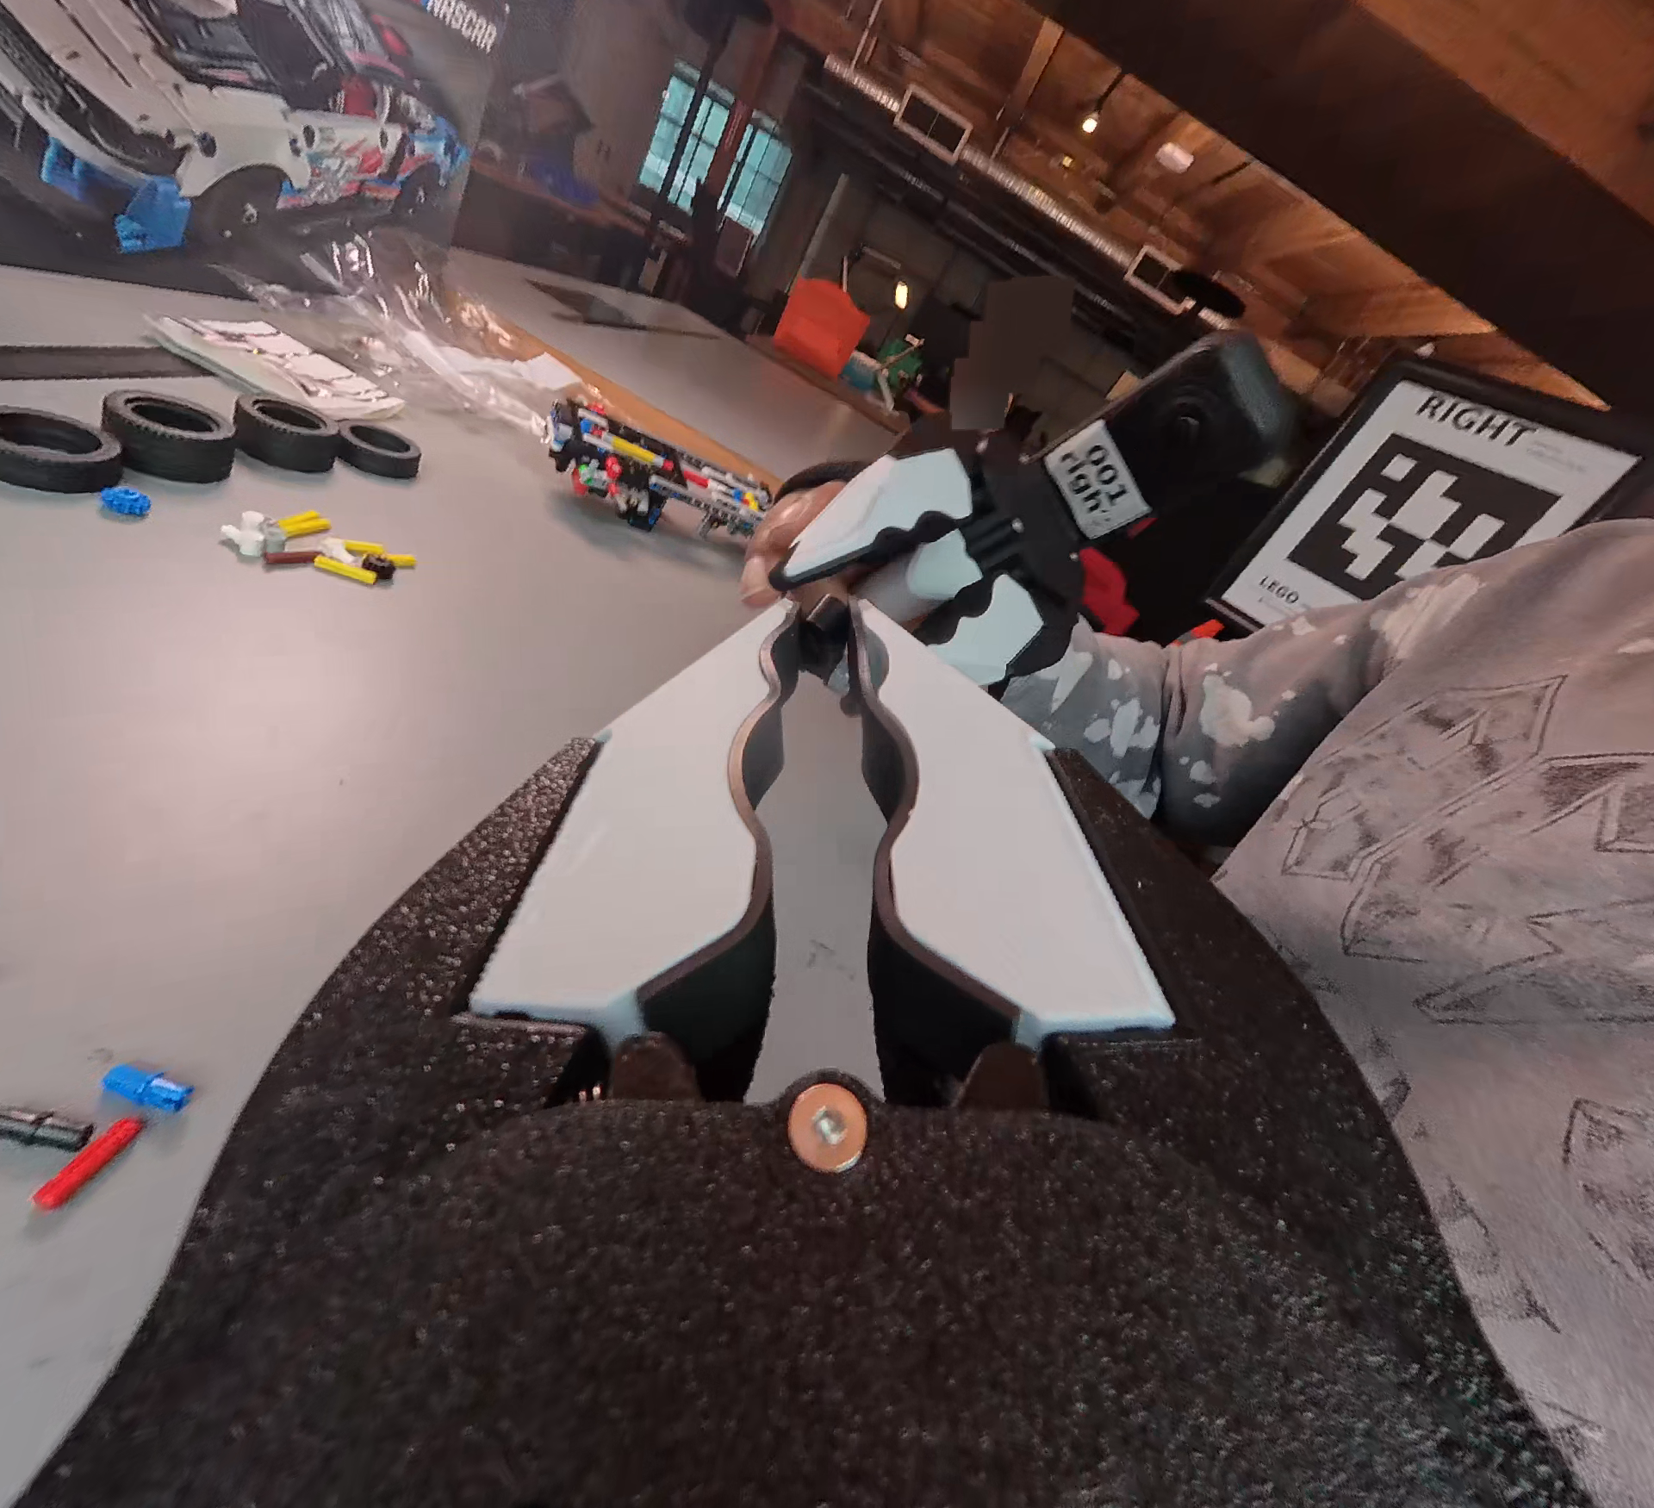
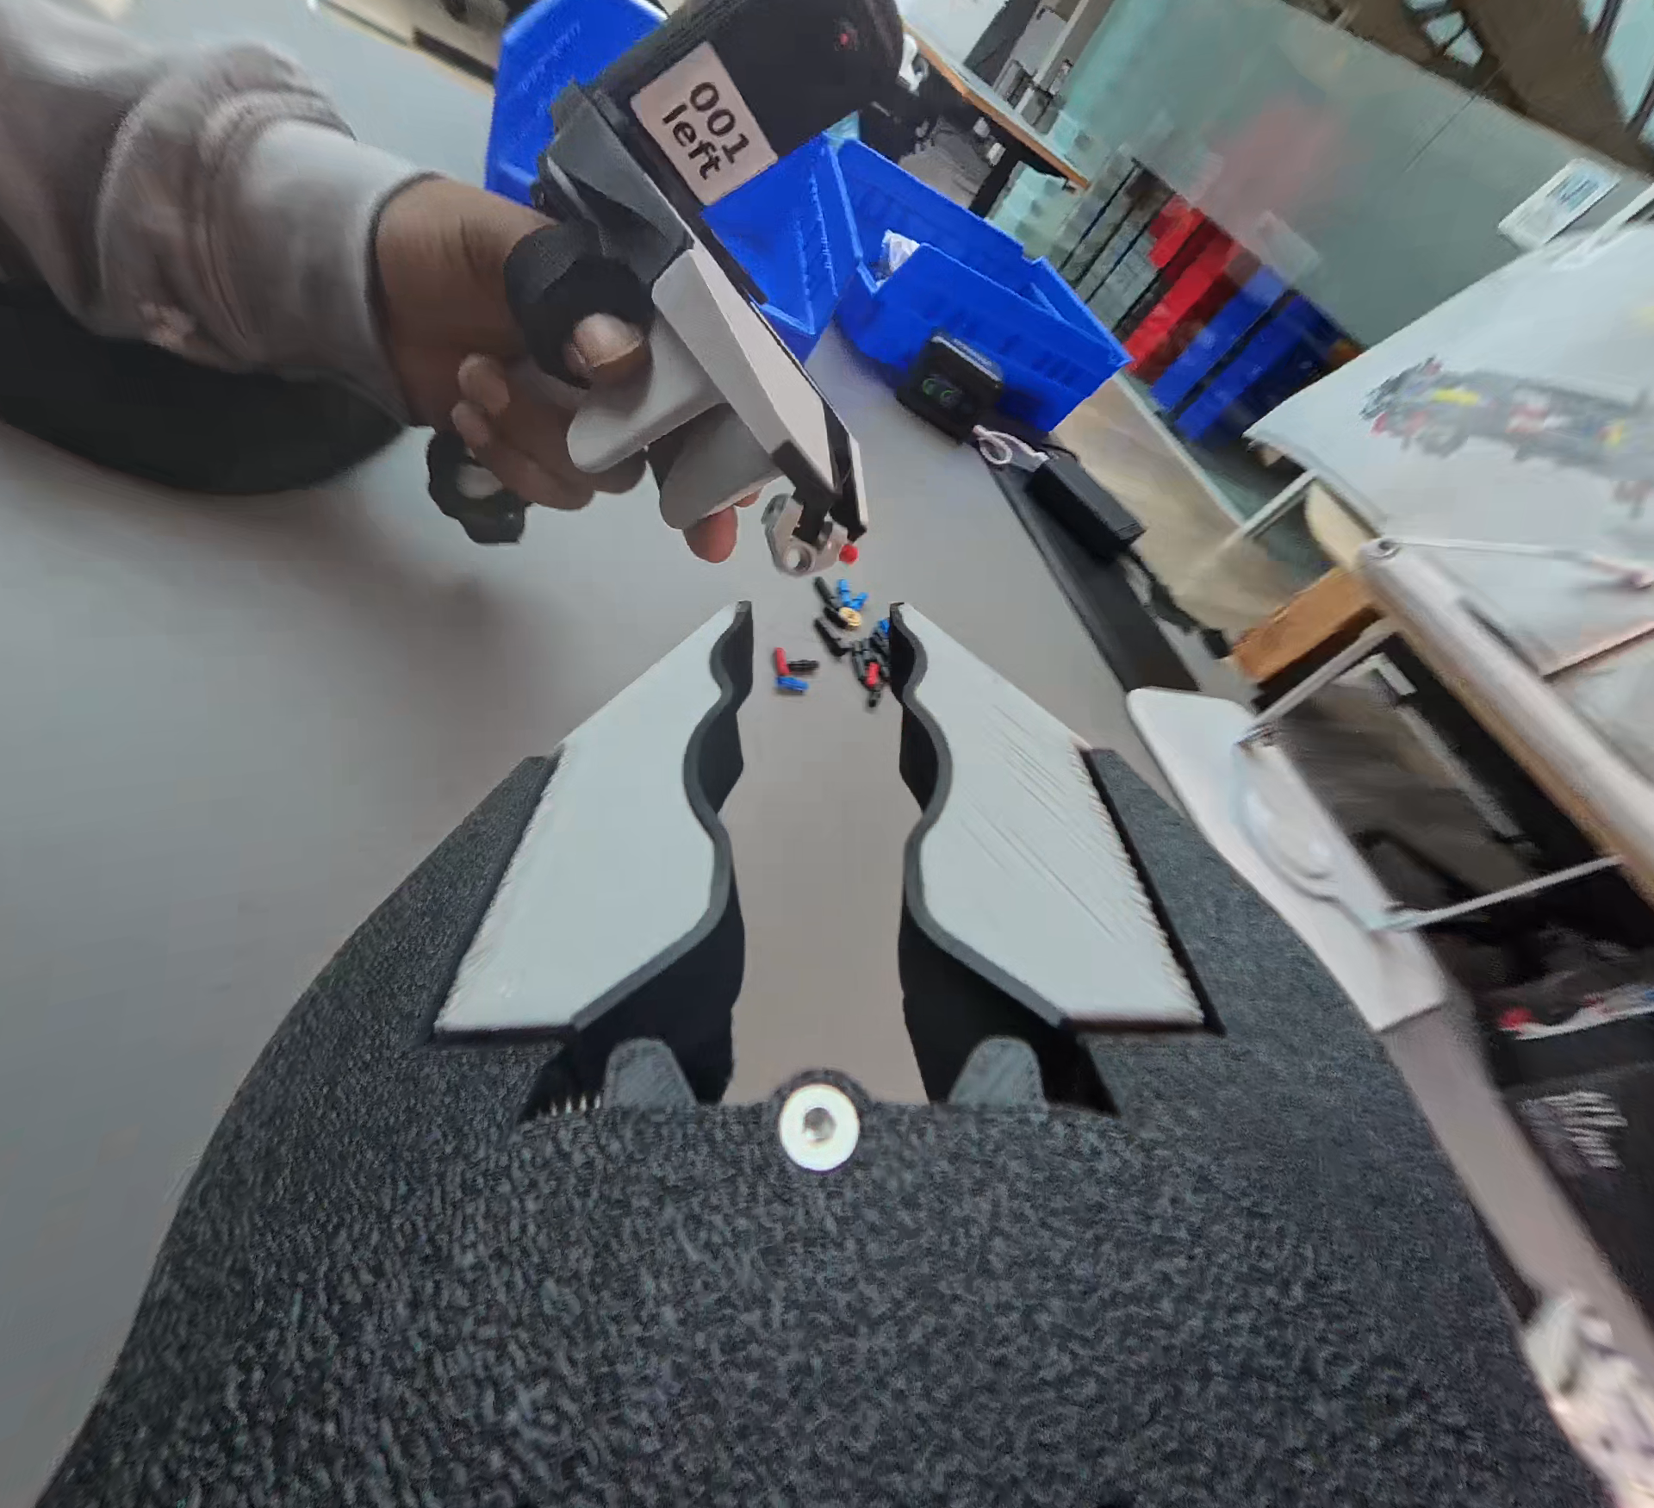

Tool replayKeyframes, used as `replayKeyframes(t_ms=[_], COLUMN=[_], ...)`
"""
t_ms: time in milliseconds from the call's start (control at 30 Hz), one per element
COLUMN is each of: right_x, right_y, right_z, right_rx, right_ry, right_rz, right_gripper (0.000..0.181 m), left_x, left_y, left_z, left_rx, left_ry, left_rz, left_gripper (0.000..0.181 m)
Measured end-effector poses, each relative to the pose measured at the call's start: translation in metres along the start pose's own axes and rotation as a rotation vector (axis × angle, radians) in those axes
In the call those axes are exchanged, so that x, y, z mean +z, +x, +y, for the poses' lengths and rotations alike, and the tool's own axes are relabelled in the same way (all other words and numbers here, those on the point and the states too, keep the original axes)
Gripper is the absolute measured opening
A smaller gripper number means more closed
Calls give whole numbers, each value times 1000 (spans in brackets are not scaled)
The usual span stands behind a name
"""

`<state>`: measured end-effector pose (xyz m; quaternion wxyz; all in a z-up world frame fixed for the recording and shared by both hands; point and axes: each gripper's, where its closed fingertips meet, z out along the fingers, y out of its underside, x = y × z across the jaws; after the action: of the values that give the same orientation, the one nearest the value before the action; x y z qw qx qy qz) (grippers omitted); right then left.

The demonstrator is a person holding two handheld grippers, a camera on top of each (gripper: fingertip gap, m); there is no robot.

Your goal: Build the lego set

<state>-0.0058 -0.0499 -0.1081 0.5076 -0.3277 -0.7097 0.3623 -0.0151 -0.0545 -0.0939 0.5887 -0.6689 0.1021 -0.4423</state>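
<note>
My left gripper [image 1: 822,631] is shut on a small grey Lego connector [image 2: 792,547] with a red pin end and holds it above the table. In the right wrist view it [image 2: 831,527] hangs just beyond my right gripper's tips. My right gripper [image 2: 820,616] is open and empty, pointing at a pile of small black, blue and red pins [image 2: 850,646] on the grey table [image 2: 268,704]. Its fingers [image 1: 882,511] show close ahead in the left wrist view. The partly built chassis [image 1: 658,480] lies farther back.
Several black tyres [image 1: 170,435], a blue gear [image 1: 123,500], loose yellow and white pieces [image 1: 313,547] and pins [image 1: 143,1087] lie to the left. The set's box [image 1: 224,77] stands behind. Blue bins [image 2: 949,283] and an instruction booklet on a stand [image 2: 1477,409] are on the right.
</note>
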Motion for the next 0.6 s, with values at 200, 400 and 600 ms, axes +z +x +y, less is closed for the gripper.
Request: replayKeyframes(t_ms=[200, 400, 600], right_x=[-1, 4, 0], right_y=[-27, -34, -27], right_z=[-21, -41, -35], right_rx=[764, 834, 624], right_ry=[276, 374, 337], right_rz=[-365, -420, -269], right_gripper=[33, 26, 7], left_x=[-1, 10, 11], left_y=[22, 36, 38], left_z=[-14, -5, -4], left_rx=[45, 72, 48], left_ry=[162, 150, 155], left_rz=[152, 221, 257], left_gripper=[9, 9, 9])
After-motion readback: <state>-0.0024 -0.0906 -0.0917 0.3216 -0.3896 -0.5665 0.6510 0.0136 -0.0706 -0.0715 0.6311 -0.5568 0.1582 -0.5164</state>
